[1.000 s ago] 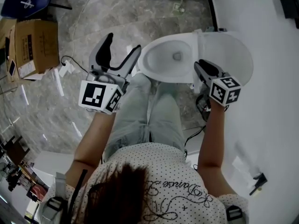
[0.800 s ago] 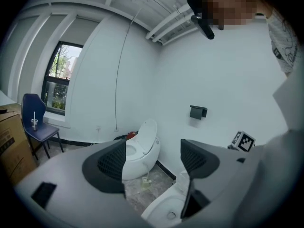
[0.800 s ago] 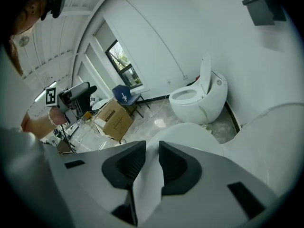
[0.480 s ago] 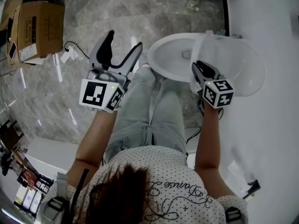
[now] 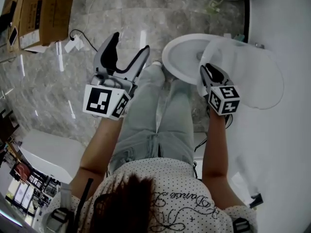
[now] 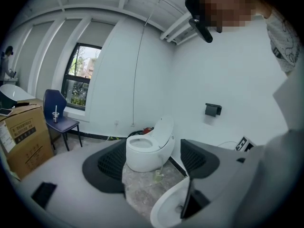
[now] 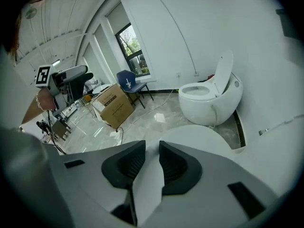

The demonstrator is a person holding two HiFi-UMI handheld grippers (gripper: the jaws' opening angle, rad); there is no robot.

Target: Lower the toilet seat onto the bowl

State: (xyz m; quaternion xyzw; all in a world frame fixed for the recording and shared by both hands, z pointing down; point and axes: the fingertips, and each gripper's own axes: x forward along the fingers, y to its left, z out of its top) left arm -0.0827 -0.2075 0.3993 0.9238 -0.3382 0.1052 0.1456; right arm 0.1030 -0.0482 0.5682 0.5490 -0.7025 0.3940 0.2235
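1. The toilet seat (image 7: 197, 136) is pinched along its thin white edge by the right gripper (image 7: 152, 148). The panel is wedged between the two dark pads (image 7: 178, 167), so only a narrow gap is left there.
2. The left gripper (image 6: 153, 152) is kept spread wide, with nothing caught between its fingers (image 6: 111, 164). Only floor and a second toilet (image 6: 147, 152) farther off are seen through the gap.
3. In the head view, the toilet seat (image 5: 255, 79) is held tilted over the bowl (image 5: 181, 57) by the right gripper (image 5: 209, 71), so it's not flat down yet. The left part of the bowl is left uncovered.
4. The left gripper (image 5: 128, 46) is held above the marble floor (image 5: 58, 96), off to the left of the bowl and not touching it.
5. The person's legs (image 5: 155, 115), in light jeans, are seen between the two grippers, with the knees right at the front of the bowl.
6. Farther out, a cardboard box (image 5: 41, 11) is parked at the top left of the head view, and a white wall (image 5: 291, 140) is seen on the right. A blue chair (image 6: 57, 115) is set under the window in the left gripper view.
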